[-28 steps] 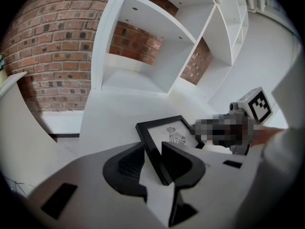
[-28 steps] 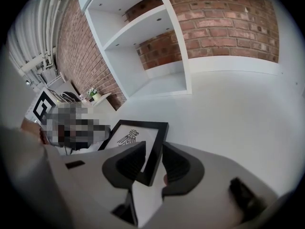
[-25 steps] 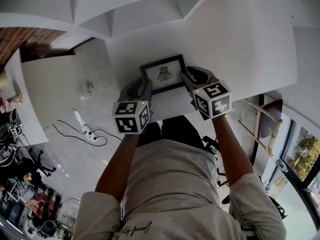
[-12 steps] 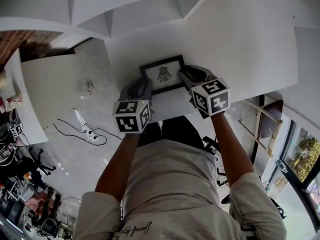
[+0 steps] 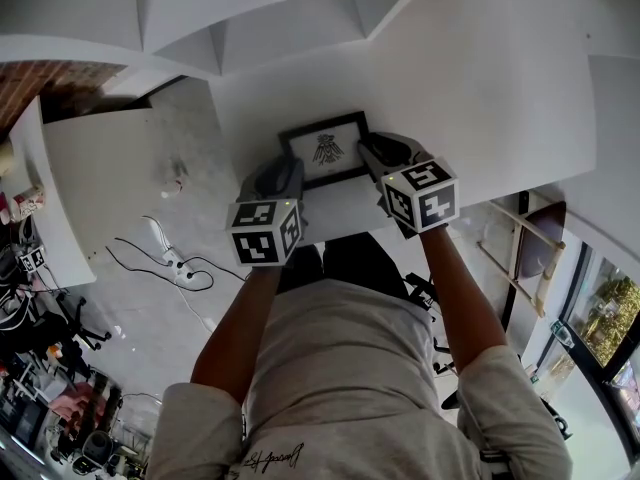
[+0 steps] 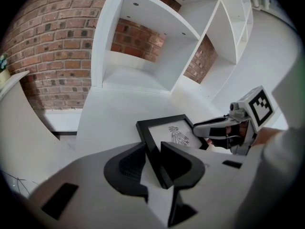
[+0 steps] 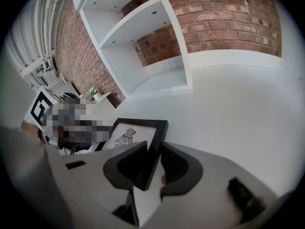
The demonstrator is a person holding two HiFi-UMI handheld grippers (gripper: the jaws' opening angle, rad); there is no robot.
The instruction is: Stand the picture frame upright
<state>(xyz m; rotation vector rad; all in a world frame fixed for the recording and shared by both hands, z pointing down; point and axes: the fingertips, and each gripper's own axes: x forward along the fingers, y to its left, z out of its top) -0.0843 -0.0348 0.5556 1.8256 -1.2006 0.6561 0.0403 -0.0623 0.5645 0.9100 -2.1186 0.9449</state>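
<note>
Gripping stage, 1 item: picture frame [image 5: 326, 150], black border, bird-like print, lying face up on the white table [image 5: 480, 88] near its front edge, between the 2 grippers.

Left gripper [image 6: 152, 147]: jaws wide and just now closing. The frame's left bar stands between them, and a sliver of table shows beside the outer pad, so no firm hold by the look of it.

Right gripper [image 7: 153, 147]: jaws straddle the frame's right bar, and both pads appear to press on it.

Progress: 0 of the lift done, and the frame is not visibly raised.

Outstanding, as judged: finish the left clamp, tip the top edge up with both grippers, settle the frame on its lower edge, release.
</note>
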